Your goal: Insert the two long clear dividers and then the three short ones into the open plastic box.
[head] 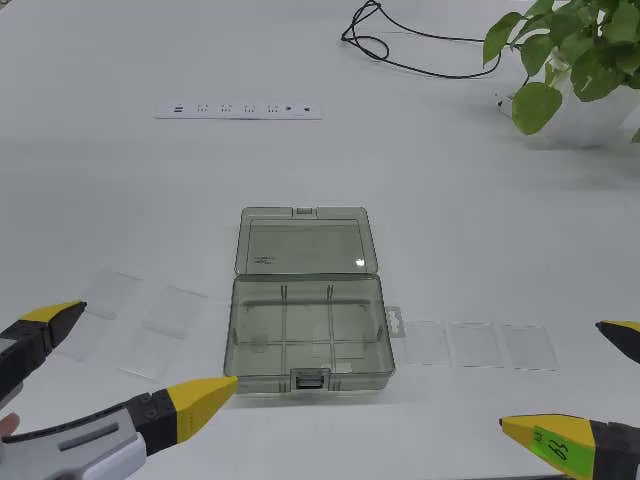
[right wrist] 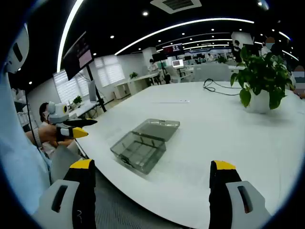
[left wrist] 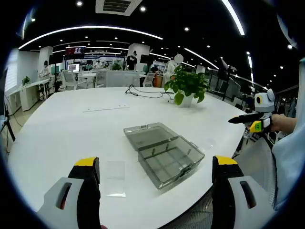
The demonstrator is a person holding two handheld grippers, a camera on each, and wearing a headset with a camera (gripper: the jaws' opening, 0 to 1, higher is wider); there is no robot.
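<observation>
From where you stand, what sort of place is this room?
Most likely an open-plan office. Rows of desks with chairs and monitors stand behind the big white table, long light strips cross the dark ceiling, and a leafy green potted plant and a white power strip sit on it.

Open-plan office, desks (left wrist: 33, 90) and monitors (right wrist: 177, 63) (people (left wrist: 170, 71) among them), ceiling strip lights (left wrist: 90, 31), potted plant (left wrist: 187, 86)

Tally on the surface (head: 450, 200): open plastic box (head: 305, 330), 1; long clear dividers (head: 168, 328), 2; short clear dividers (head: 475, 345), 3; small clear piece (head: 394, 322), 1, kind not determinable. Other items: power strip (head: 238, 110), 1; black cable (head: 400, 50), 1; potted plant (head: 570, 50), 1. Claws, 2: left claw (head: 150, 347) and right claw (head: 552, 375).
</observation>
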